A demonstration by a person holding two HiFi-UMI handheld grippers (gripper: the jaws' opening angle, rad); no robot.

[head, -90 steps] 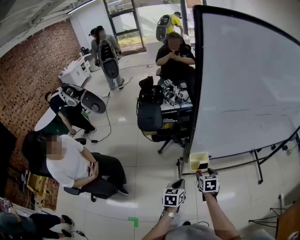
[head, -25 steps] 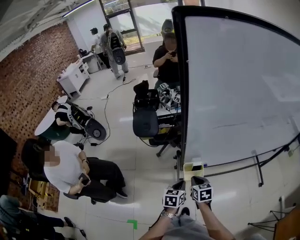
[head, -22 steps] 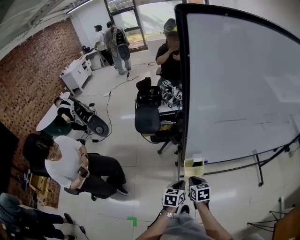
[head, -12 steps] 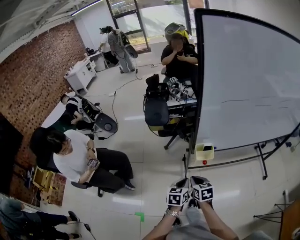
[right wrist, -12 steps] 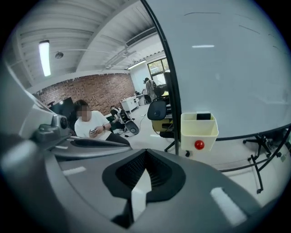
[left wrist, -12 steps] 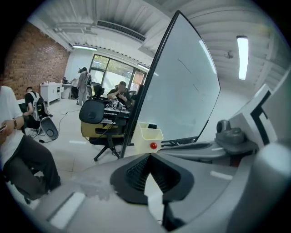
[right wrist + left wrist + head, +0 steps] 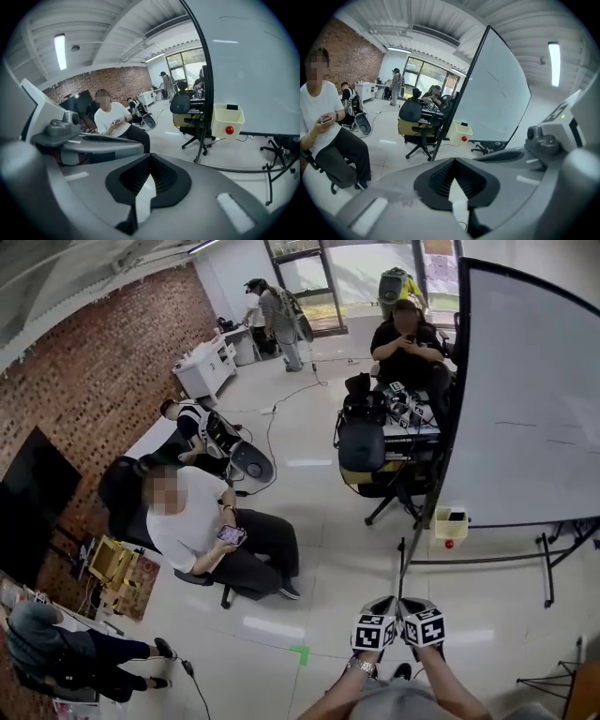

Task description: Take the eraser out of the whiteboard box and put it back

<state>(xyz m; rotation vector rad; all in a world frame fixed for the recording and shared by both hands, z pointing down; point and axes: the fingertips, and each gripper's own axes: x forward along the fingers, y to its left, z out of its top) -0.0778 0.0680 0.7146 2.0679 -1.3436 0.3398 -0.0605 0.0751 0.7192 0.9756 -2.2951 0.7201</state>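
The pale yellow whiteboard box (image 7: 451,524) hangs at the whiteboard's (image 7: 525,399) lower left corner, with a red knob (image 7: 449,544) on its front. A dark eraser (image 7: 457,516) lies inside it. The box also shows in the left gripper view (image 7: 459,132) and the right gripper view (image 7: 228,121), where the eraser (image 7: 232,107) peeks over the rim. My left gripper (image 7: 382,604) and right gripper (image 7: 412,604) are side by side at the bottom of the head view, well short of the box. Both are shut and hold nothing (image 7: 453,161) (image 7: 150,157).
A seated person in a white shirt (image 7: 192,526) is at the left. A black office chair (image 7: 361,446) and a cluttered desk (image 7: 408,413) stand beside the whiteboard. The stand's legs (image 7: 548,563) spread over the floor. Green tape (image 7: 301,653) marks the tiles near me.
The head view has swung left and drawn back, so the whiteboard and box now sit farther off at the right. Both grippers stay shut, close together at the bottom.
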